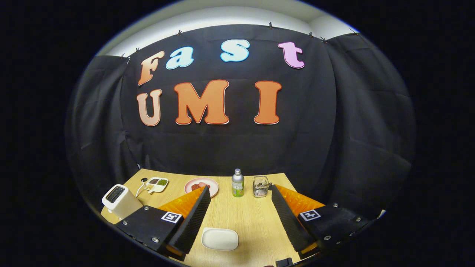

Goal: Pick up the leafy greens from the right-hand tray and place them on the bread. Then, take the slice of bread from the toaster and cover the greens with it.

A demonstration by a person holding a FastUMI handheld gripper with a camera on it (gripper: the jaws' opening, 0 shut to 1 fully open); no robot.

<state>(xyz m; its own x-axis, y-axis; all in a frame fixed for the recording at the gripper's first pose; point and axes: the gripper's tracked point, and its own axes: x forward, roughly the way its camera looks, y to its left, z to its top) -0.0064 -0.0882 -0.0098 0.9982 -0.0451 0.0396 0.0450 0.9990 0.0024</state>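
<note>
My gripper [239,188] hangs open above the wooden table [256,222], its two black ridged fingers spread wide with nothing between them. A white toaster [120,200] stands at the table's left edge, just outside the left finger; its top slot looks dark and I cannot tell what is in it. A small white rounded dish [219,238] lies on the table low between the fingers, close to the left one, and looks bare. Beyond the left fingertip sits a pink plate [207,184] with reddish pieces on it, partly hidden by that finger.
A white divided tray [157,184] with green and brown fillings sits at the back left beside a white cable. A silver bottle [237,183] with a green label and a small wire basket [261,186] stand at the table's far edge. The black cloth wall rises right behind.
</note>
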